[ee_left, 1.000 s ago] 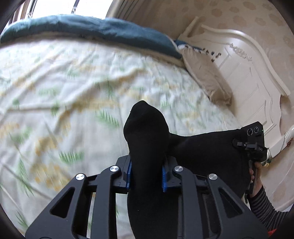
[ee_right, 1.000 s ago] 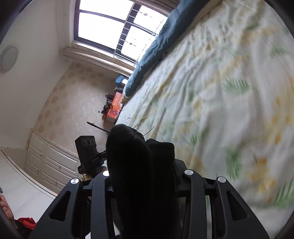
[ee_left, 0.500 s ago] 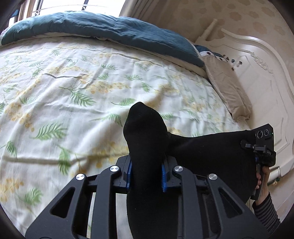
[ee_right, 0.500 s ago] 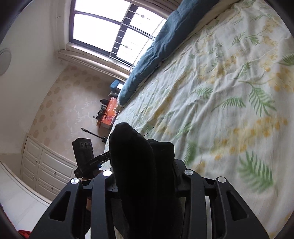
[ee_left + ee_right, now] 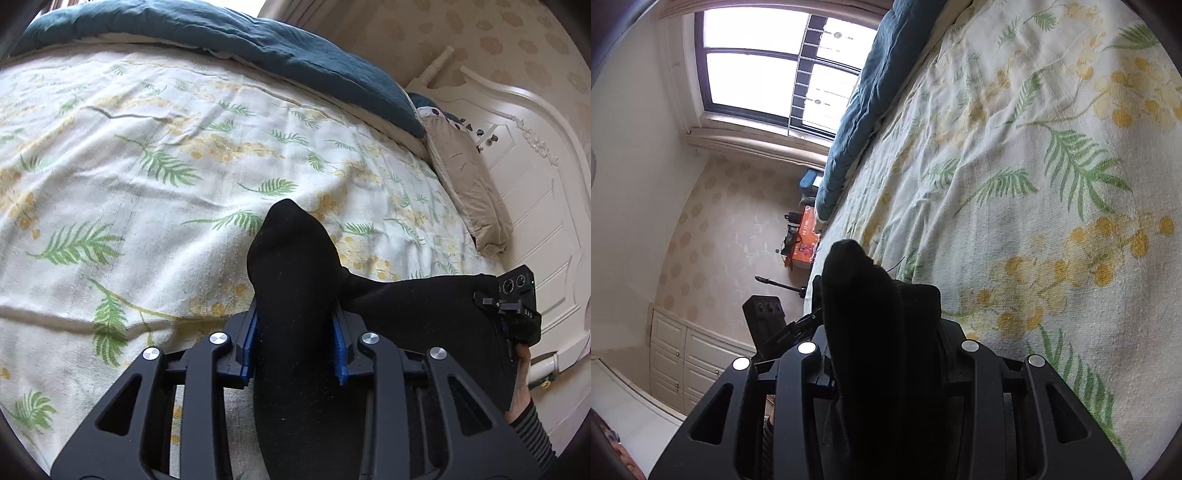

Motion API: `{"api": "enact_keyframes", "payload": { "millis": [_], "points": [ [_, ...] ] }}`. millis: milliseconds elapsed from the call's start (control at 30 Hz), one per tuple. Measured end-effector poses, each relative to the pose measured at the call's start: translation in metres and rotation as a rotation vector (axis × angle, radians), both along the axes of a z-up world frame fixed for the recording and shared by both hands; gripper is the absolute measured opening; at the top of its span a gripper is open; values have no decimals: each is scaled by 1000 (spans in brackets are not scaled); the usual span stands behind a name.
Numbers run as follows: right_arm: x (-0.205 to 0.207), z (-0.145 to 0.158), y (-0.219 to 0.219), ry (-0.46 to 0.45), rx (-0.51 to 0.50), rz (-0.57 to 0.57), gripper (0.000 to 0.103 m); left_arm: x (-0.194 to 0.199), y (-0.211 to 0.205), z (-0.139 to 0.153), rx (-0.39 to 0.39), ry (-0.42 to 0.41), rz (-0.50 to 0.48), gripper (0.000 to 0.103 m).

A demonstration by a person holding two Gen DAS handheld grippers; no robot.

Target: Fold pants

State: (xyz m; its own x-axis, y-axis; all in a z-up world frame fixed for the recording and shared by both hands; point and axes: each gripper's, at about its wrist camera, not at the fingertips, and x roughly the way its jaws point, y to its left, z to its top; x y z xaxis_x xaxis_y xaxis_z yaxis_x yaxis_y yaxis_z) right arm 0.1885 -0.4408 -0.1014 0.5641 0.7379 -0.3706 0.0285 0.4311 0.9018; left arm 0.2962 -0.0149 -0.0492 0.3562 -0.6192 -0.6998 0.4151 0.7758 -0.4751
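Note:
The black pants (image 5: 295, 280) hang between both grippers above the bed. My left gripper (image 5: 295, 343) is shut on a bunched fold of the pants, which sticks out past its blue pads (image 5: 251, 339). The fabric stretches right to the other gripper (image 5: 517, 306), held in a hand at the right edge. In the right wrist view my right gripper (image 5: 882, 354) is shut on another bunch of the black pants (image 5: 864, 295); the left gripper (image 5: 764, 317) shows at lower left.
The bed has a leaf-and-flower sheet (image 5: 147, 166). A dark blue duvet (image 5: 221, 33) lies along its far side, a beige pillow (image 5: 465, 177) by the white headboard (image 5: 535, 166). A window (image 5: 757, 62), orange box (image 5: 805, 243) and white cabinets (image 5: 676, 362) lie beyond the bed.
Both grippers have moved down closer to the sheet with the pants still held between them; the grips have not changed.

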Motion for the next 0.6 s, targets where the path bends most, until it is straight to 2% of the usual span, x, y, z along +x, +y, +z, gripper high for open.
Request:
{"api": "enact_keyframes", "payload": {
  "millis": [200,300,367,467,533,600],
  "points": [
    [-5,-4,-3,-4,14,-1,37,2,0,-5,-2,7,-1,40],
    [-6,-4,-4,-10,26,3,38,2,1,-8,-2,10,-3,49],
    [-7,-2,-3,-29,39,3,43,0,2,-7,-6,2,-10,54],
    [-14,3,-5,-47,60,-12,53,-5,5,-4,-12,9,-17,74],
    [-25,11,-8,-60,68,-33,68,-12,12,0,-28,22,-13,82],
    [-43,21,-10,-65,45,-50,73,-22,22,3,-53,32,-6,84]
  ]
}}
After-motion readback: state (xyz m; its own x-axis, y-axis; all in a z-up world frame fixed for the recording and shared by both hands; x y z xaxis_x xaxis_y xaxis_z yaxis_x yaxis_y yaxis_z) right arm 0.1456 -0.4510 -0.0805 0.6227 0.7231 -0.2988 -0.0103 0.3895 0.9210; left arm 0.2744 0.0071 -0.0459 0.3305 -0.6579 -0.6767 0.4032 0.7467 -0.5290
